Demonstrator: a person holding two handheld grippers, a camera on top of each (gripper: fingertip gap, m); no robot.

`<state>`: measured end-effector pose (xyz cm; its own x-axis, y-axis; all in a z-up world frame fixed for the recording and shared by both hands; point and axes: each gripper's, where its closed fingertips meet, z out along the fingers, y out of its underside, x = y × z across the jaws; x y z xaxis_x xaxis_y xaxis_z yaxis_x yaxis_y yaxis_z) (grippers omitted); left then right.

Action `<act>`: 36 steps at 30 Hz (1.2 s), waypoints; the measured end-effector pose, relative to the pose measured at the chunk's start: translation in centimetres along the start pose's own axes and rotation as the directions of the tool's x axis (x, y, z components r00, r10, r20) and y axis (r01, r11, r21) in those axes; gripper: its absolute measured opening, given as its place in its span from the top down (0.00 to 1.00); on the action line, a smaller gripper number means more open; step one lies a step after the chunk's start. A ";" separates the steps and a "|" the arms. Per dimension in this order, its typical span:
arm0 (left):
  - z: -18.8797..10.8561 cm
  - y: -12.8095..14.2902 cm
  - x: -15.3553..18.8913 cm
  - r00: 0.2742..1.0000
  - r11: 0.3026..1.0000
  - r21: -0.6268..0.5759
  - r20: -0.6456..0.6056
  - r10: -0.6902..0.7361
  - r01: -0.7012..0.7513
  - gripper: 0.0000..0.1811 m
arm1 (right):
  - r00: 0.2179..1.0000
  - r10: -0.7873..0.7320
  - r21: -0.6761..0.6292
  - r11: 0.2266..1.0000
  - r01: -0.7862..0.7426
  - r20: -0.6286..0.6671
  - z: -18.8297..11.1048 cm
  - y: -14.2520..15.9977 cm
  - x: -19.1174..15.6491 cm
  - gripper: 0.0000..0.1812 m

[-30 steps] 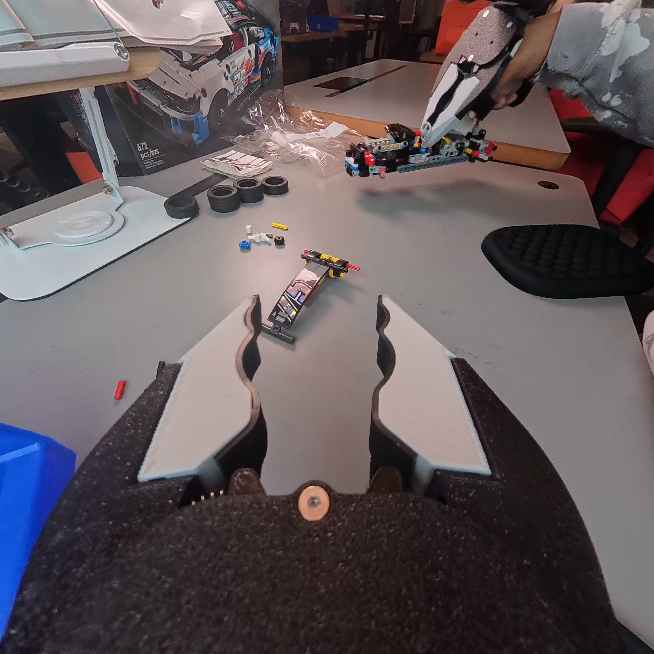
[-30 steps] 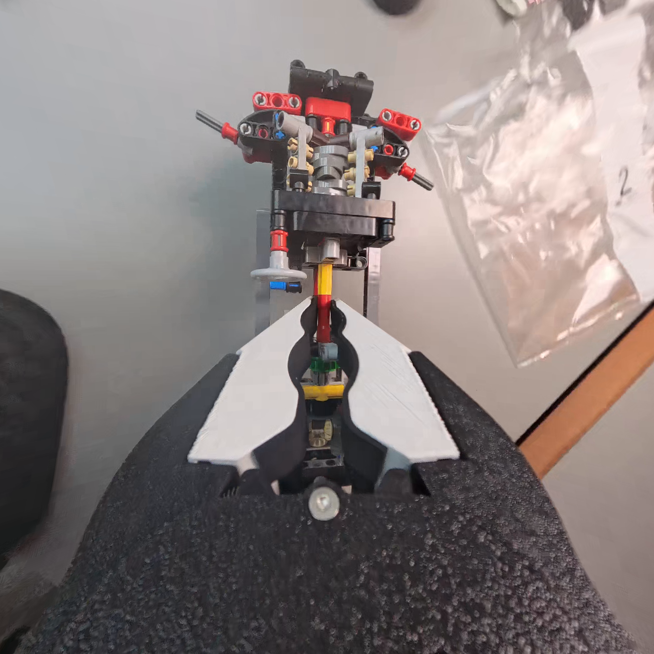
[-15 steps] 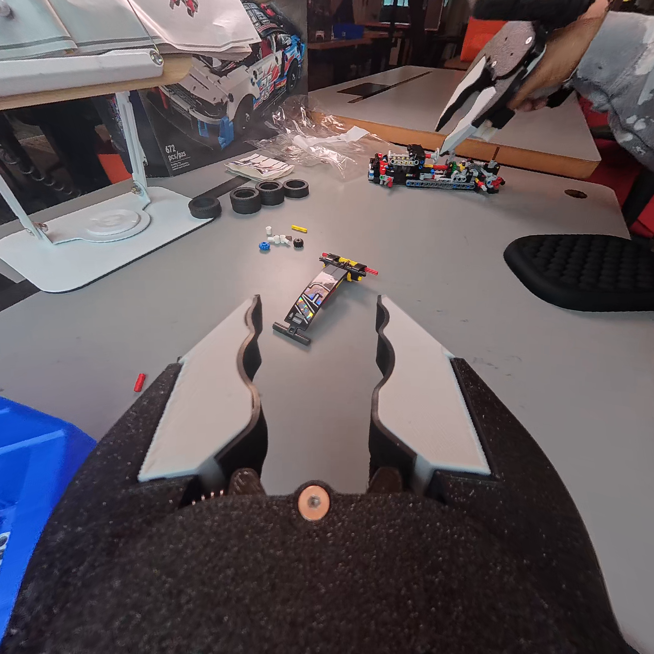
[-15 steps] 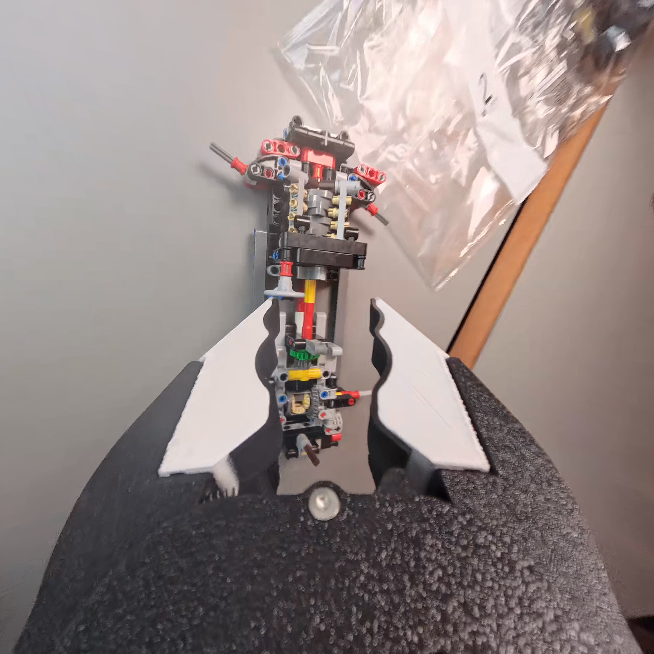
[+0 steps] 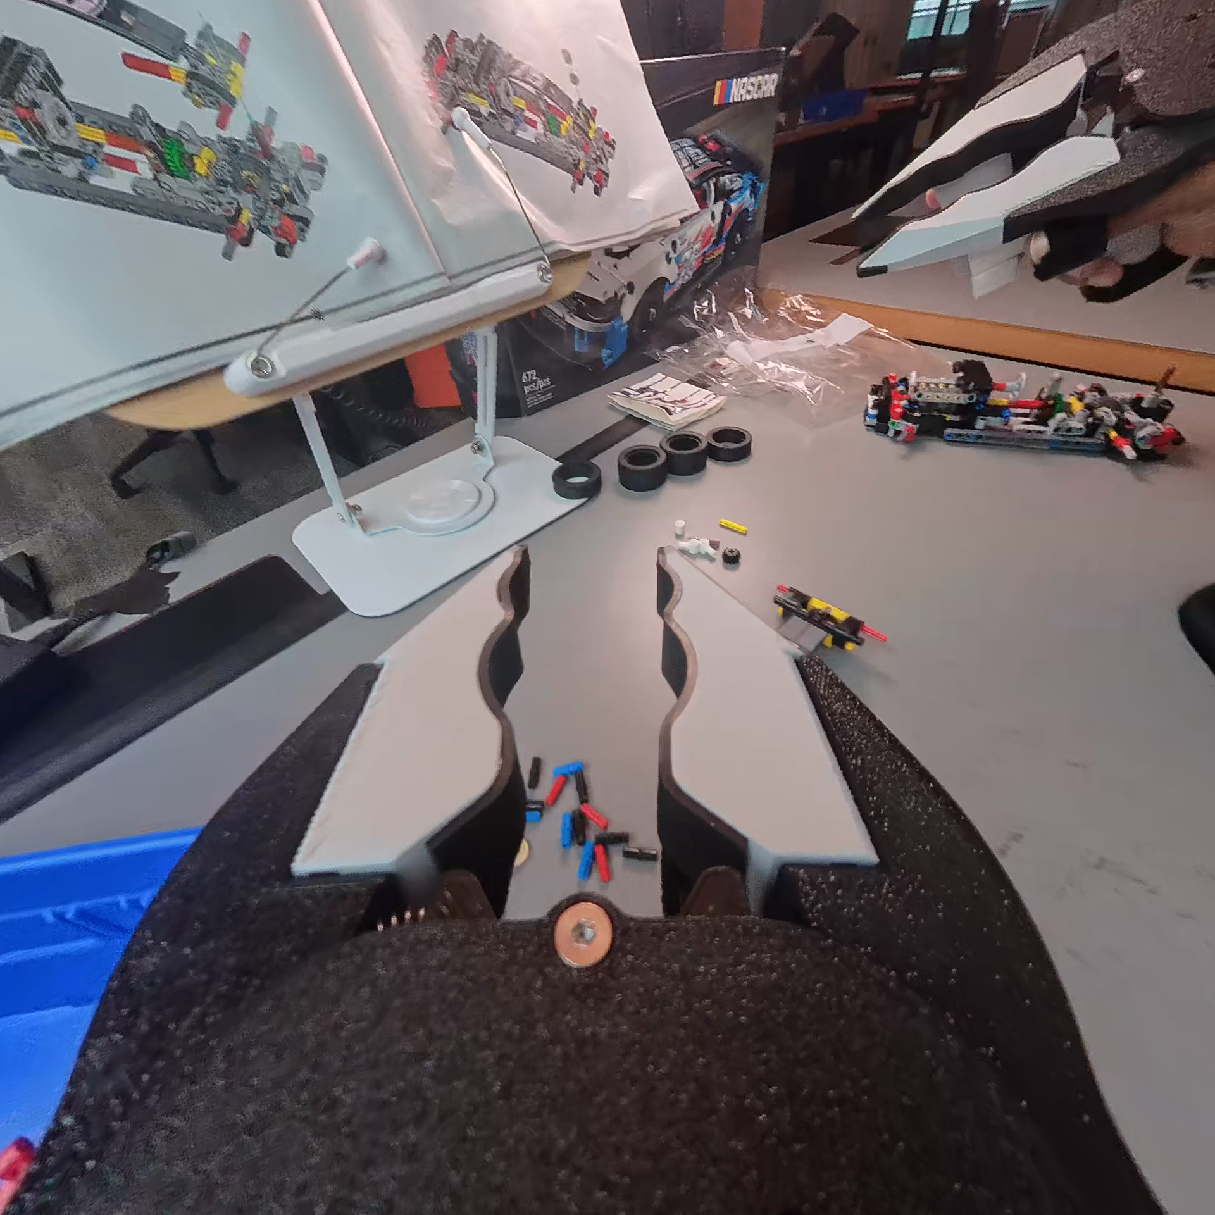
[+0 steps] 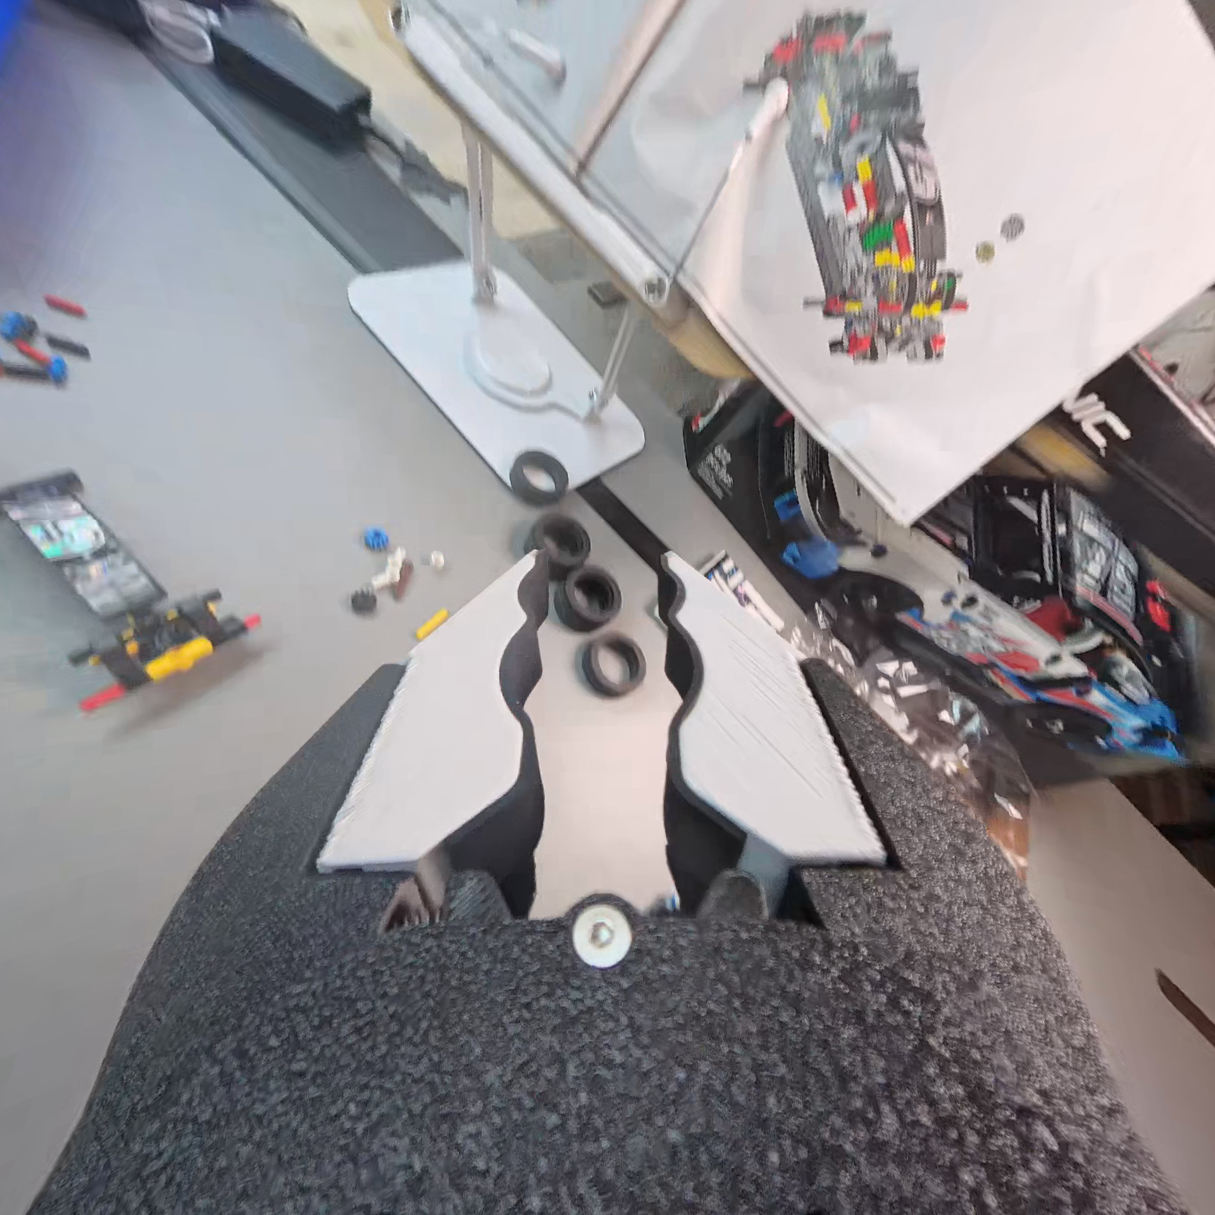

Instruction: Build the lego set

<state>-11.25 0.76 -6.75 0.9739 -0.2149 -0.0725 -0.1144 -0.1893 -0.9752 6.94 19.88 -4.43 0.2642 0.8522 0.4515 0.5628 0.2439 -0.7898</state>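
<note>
The left gripper (image 5: 593,578) hangs above the grey table (image 5: 986,756) with its two fingers spread well apart and nothing between them; it touches nothing; seen through the gap, a small scatter of red, blue and black connector pins (image 5: 582,818) lies on the table below. The right gripper (image 6: 601,565) is likewise parted, empty and clear of every part; in the left wrist view it shows at the upper right (image 5: 855,253), raised in the air well above the table. The half-built lego chassis (image 5: 1022,417) lies flat on the table at the far right, beside a crumpled clear plastic bag (image 5: 769,358); neither gripper is near it. A smaller sub-assembly, a black panel with yellow and red ends (image 5: 825,618), lies just beyond the left gripper's right finger (image 5: 743,710); a few loose small pieces (image 5: 707,546) sit a little farther off. Four black tyres (image 5: 657,460) stand in a row near the white base of the book stand (image 5: 421,559), one of them on its edge; the stand holds the open instruction booklet (image 5: 197,164) tilted above the table. The lego set's box (image 5: 690,217) stands behind the stand; a blue bin (image 5: 59,920) sits at the lower left; the right wrist view is blurred.
</note>
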 end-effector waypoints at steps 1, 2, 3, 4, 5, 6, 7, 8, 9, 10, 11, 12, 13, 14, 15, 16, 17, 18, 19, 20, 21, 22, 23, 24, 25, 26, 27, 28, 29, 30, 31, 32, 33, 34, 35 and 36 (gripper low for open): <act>0.7 -1.1 -0.8 1.000 1.000 -0.002 0.015 0.003 -0.003 0.82 | 1.000 0.010 0.053 0.999 -0.010 0.003 1.2 -1.7 -0.1 0.84; 1.5 -2.4 -1.7 0.999 1.000 0.001 0.033 0.013 -0.013 0.84 | 1.000 0.028 0.106 0.994 -0.029 0.005 2.5 -3.5 0.0 0.85; 2.4 -3.6 -2.6 0.998 1.000 0.003 0.052 0.030 -0.030 0.86 | 0.998 0.054 0.147 0.988 -0.056 0.016 3.9 -5.1 0.1 0.86; 3.5 -4.7 -3.5 0.996 0.999 -0.004 0.069 0.052 -0.051 0.86 | 0.996 0.086 0.177 0.980 -0.088 0.022 5.4 -6.6 0.5 0.87; 4.8 -5.7 -4.4 0.994 0.998 -0.017 0.083 0.068 -0.067 0.86 | 0.994 0.109 0.200 0.974 -0.110 0.013 7.0 -8.0 1.1 0.87; 6.1 -6.5 -5.4 0.993 0.997 -0.030 0.091 0.075 -0.073 0.86 | 0.992 0.123 0.213 0.970 -0.119 -0.005 8.6 -9.1 1.9 0.87; 7.6 -7.2 -6.3 0.992 0.996 -0.043 0.096 0.080 -0.076 0.87 | 0.990 0.137 0.215 0.968 -0.127 -0.031 10.3 -10.0 2.8 0.87; 9.0 -7.7 -7.3 0.990 0.995 -0.062 0.107 0.086 -0.080 0.87 | 0.988 0.141 0.209 0.970 -0.126 -0.057 12.0 -10.7 3.6 0.87; 10.5 -7.9 -8.4 0.988 0.993 -0.083 0.122 0.095 -0.085 0.87 | 0.986 0.145 0.192 0.973 -0.127 -0.084 13.6 -11.1 4.5 0.86; 12.0 -8.0 -9.3 0.985 0.990 -0.105 0.135 0.105 -0.091 0.86 | 0.982 0.149 0.177 0.976 -0.128 -0.113 15.2 -11.4 5.3 0.88; 13.4 -7.9 -10.2 0.983 0.987 -0.129 0.143 0.118 -0.100 0.86 | 0.980 0.159 0.170 0.976 -0.137 -0.119 16.5 -11.6 5.7 0.91; 14.6 -7.6 -11.1 0.977 0.980 -0.160 0.158 0.142 -0.117 0.85 | 0.979 0.173 0.153 0.976 -0.156 -0.108 17.6 -11.6 5.8 0.93; 15.7 -7.2 -12.1 0.967 0.970 -0.199 0.182 0.179 -0.142 0.84 | 0.978 0.174 0.128 0.979 -0.159 -0.117 18.4 -11.3 6.0 0.95; 16.5 -6.7 -13.1 0.954 0.955 -0.242 0.202 0.223 -0.172 0.84 | 0.974 0.158 0.128 0.982 -0.137 -0.165 18.5 -11.1 6.7 0.97; 17.1 -6.1 -13.7 0.945 0.940 -0.283 0.205 0.253 -0.190 0.84 | 0.970 0.166 0.133 0.981 -0.143 -0.181 18.3 -10.8 7.0 0.99; 17.5 -5.4 -14.3 0.940 0.928 -0.316 0.208 0.269 -0.195 0.85 | 0.954 0.231 0.149 0.968 -0.204 -0.191 17.8 -10.3 7.4 0.99; 17.8 -5.0 -14.9 0.935 0.922 -0.334 0.220 0.277 -0.195 0.87 | 0.932 0.309 0.179 0.944 -0.277 -0.191 17.1 -9.5 7.9 0.98; 17.9 -4.9 -15.3 0.933 0.926 -0.324 0.230 0.278 -0.196 0.91 | 0.901 0.391 0.197 0.914 -0.355 -0.190 16.6 -8.1 8.4 0.98; 17.9 -5.0 -15.4 0.938 0.932 -0.307 0.224 0.265 -0.191 0.91 | 0.864 0.471 0.194 0.878 -0.438 -0.177 16.3 -6.2 8.6 0.97; 17.9 -5.0 -15.4 0.943 0.939 -0.292 0.220 0.249 -0.180 0.92 | 0.834 0.535 0.184 0.841 -0.509 -0.137 16.2 -4.5 8.2 0.96; 17.9 -5.0 -15.3 0.946 0.944 -0.282 0.218 0.240 -0.175 0.92 | 0.800 0.595 0.182 0.797 -0.575 -0.076 16.1 -3.3 7.5 0.95; 17.8 -5.0 -15.4 0.946 0.946 -0.276 0.221 0.237 -0.173 0.92 | 0.758 0.652 0.174 0.748 -0.640 -0.014 15.7 -2.5 6.8 0.94; 17.8 -5.0 -15.4 0.946 0.947 -0.271 0.225 0.235 -0.170 0.93 | 0.714 0.700 0.158 0.703 -0.693 0.019 15.1 -1.7 6.4 0.94; 17.8 -4.9 -15.3 0.949 0.950 -0.268 0.222 0.225 -0.162 0.94 | 0.692 0.721 0.147 0.682 -0.717 0.031 14.7 -0.8 6.2 0.92; 17.8 -4.9 -15.2 0.954 0.954 -0.260 0.217 0.209 -0.150 0.96 | 0.650 0.758 0.148 0.639 -0.755 0.047 14.1 -0.1 6.3 0.90; 17.8 -4.9 -15.2 0.956 0.959 -0.250 0.219 0.193 -0.136 0.96 | 0.604 0.795 0.149 0.592 -0.792 0.056 13.6 0.5 6.5 0.87; 17.7 -4.9 -15.3 0.958 0.963 -0.239 0.225 0.178 -0.123 0.96 | 0.603 0.797 0.164 0.591 -0.790 0.031 13.0 0.8 6.9 0.84; 17.6 -5.1 -15.4 0.958 0.968 -0.224 0.236 0.163 -0.110 0.96 | 0.646 0.763 0.194 0.637 -0.746 -0.023 12.3 0.7 7.4 0.83; 17.3 -5.3 -15.5 0.956 0.974 -0.204 0.252 0.149 -0.098 0.97 | 0.699 0.711 0.222 0.694 -0.685 -0.069 11.7 -0.1 7.6 0.83; 16.9 -5.6 -15.9 0.952 0.980 -0.180 0.276 0.130 -0.081 0.98 | 0.746 0.660 0.240 0.741 -0.627 -0.086 11.3 -1.5 7.5 0.83; 16.4 -5.9 -16.4 0.946 0.987 -0.153 0.308 0.101 -0.056 0.99 | 0.787 0.609 0.256 0.779 -0.572 -0.093 11.1 -3.2 7.1 0.83; 15.7 -6.2 -17.2 0.937 0.992 -0.125 0.343 0.060 -0.018 1.00 | 0.830 0.548 0.275 0.818 -0.506 -0.106 10.9 -5.2 6.6 0.83; 15.0 -6.2 -18.1 0.926 0.994 -0.097 0.378 -0.002 0.042 1.00 | 0.869 0.480 0.293 0.853 -0.432 -0.117 10.9 -7.4 6.0 0.83; 14.2 -5.8 -18.8 0.914 0.989 -0.068 0.395 -0.093 0.130 1.00 | 0.902 0.414 0.306 0.880 -0.363 -0.121 11.0 -9.6 5.2 0.83; 13.5 -5.2 -19.5 0.890 0.970 -0.038 0.408 -0.204 0.240 0.98 | 0.927 0.356 0.314 0.899 -0.306 -0.117 11.4 -11.8 4.3 0.83; 12.9 -4.3 -19.9 0.858 0.936 -0.013 0.406 -0.315 0.350 0.96 | 0.945 0.309 0.313 0.912 -0.264 -0.106 12.0 -13.6 3.3 0.82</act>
<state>-27.63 18.19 -3.79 0.9509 0.2644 0.1606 0.2318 -0.2648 -0.9360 -9.29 24.93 2.84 0.5065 0.8320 0.2263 0.1983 0.1430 -0.9697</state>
